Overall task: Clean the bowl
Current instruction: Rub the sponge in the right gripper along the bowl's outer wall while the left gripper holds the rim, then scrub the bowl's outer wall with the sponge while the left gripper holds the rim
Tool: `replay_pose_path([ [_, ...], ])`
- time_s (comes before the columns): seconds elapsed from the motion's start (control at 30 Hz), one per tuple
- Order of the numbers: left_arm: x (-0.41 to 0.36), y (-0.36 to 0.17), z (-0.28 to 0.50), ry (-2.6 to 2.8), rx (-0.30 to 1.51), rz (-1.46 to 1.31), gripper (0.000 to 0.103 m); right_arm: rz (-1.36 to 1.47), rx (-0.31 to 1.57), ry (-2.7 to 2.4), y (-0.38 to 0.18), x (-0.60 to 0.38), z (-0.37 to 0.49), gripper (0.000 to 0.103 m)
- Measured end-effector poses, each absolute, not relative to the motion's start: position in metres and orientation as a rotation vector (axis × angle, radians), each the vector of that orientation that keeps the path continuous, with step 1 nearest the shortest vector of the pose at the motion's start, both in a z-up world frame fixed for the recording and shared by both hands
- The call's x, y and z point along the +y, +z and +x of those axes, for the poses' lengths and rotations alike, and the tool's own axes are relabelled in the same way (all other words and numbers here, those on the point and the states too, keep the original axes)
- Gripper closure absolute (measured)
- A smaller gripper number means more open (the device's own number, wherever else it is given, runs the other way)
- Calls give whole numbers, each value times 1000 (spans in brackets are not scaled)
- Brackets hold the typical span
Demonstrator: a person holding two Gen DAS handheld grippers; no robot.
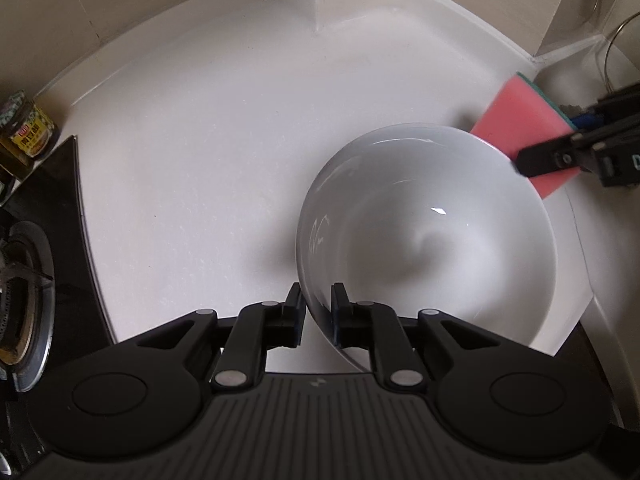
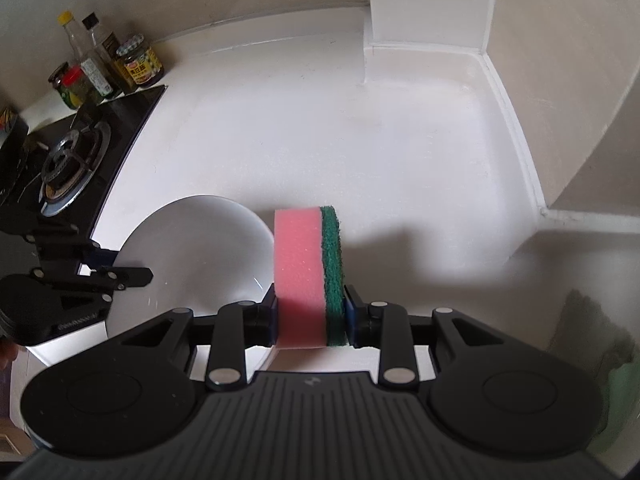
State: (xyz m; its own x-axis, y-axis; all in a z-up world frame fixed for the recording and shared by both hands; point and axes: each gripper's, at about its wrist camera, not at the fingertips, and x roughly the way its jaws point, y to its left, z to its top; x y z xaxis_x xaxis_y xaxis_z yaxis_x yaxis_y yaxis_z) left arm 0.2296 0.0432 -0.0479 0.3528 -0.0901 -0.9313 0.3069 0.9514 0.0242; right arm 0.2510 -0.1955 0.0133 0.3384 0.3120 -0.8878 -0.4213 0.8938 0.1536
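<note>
A white bowl [image 1: 432, 236] is held over the white counter [image 1: 200, 140]. My left gripper [image 1: 318, 312] is shut on the bowl's near rim, one finger inside and one outside. The bowl also shows in the right wrist view [image 2: 200, 256], with the left gripper [image 2: 116, 268] on its left rim. My right gripper [image 2: 310, 316] is shut on a pink sponge with a green scouring side [image 2: 308, 268], held upright just right of the bowl. In the left wrist view the sponge [image 1: 520, 132] sits at the bowl's far right rim, held by the right gripper [image 1: 560, 152].
A black gas stove [image 2: 76, 160] lies at the left, with bottles and jars [image 2: 104, 68] behind it. A jar [image 1: 26, 128] stands at the stove's corner. Walls and a boxed column [image 2: 424, 20] bound the counter at the back and right.
</note>
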Motion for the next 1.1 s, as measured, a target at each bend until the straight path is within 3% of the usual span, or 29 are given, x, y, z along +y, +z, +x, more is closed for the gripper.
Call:
replay_pose_path([
  [0.33, 31, -45, 253, -561, 1185, 447, 90, -165, 1156, 496, 16, -194, 262, 76],
  [0.7, 55, -37, 218, -260, 1211, 143, 87, -72, 1169, 514, 12, -203, 250, 76],
  [0.77, 51, -41, 219, -304, 1225, 191, 93, -110, 1181, 531, 13, -201, 243, 76],
  [1.0, 26, -40, 236, -512, 1201, 447, 93, -230, 1167, 552, 18, -190, 247, 76],
  [1.1, 27, -36, 236, -502, 1177, 418, 93, -199, 1150, 527, 16, -189, 255, 76],
])
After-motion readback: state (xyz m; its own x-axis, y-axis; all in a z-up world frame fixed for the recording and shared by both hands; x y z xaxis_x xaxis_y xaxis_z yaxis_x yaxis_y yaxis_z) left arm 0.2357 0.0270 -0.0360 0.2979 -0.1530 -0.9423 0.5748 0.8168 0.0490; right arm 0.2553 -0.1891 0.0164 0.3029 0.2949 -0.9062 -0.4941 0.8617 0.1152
